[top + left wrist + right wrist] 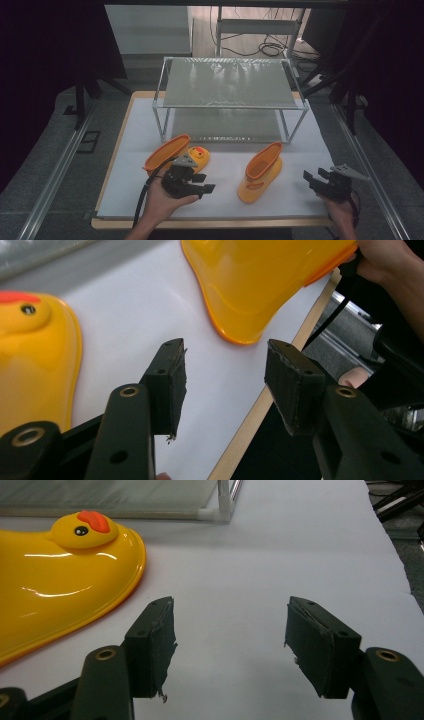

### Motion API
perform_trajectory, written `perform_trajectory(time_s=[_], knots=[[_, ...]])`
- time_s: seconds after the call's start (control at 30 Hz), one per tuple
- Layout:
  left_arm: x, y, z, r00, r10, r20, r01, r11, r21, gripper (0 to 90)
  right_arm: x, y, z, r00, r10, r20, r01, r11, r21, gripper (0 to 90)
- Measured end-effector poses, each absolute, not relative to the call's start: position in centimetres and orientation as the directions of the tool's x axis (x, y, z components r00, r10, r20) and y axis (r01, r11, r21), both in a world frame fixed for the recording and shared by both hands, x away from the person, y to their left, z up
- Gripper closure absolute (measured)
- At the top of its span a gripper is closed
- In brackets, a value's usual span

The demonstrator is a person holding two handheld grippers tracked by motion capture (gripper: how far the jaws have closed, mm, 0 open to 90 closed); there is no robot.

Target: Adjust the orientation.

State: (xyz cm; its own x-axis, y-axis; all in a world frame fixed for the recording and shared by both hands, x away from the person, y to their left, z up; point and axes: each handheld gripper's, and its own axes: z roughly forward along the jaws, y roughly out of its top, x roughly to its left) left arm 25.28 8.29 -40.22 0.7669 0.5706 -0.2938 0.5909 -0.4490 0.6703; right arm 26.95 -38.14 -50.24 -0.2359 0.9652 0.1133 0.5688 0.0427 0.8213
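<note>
Both hand-held grippers — left (200, 189), right (314, 179) — spread, empty, beside yellow boots (260, 172).

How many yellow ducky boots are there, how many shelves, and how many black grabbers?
Yellow duck boots: 2, one lying on its side and one standing upright
Wire shelf rack: 1
Black grippers: 2, the left gripper and the right gripper, both open and holding nothing
Total: 5
</note>
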Motion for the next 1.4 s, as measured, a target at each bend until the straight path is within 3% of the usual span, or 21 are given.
perform_trajectory(time_s=[0.7,1.4], knots=[[28.3,3.8,-33.0,0.828,0.431,-0.359,0.551,-0.507,0.663,53.2,27.1,-38.3,-50.3,-0.236,0.963,0.127,0.582,0.035,0.812,36.2],[32.7,-2.8,-31.6,0.820,0.411,-0.398,0.572,-0.613,0.545,53.7,27.0,-38.8,-50.3,-0.223,0.966,0.131,0.588,0.026,0.808,36.2]])
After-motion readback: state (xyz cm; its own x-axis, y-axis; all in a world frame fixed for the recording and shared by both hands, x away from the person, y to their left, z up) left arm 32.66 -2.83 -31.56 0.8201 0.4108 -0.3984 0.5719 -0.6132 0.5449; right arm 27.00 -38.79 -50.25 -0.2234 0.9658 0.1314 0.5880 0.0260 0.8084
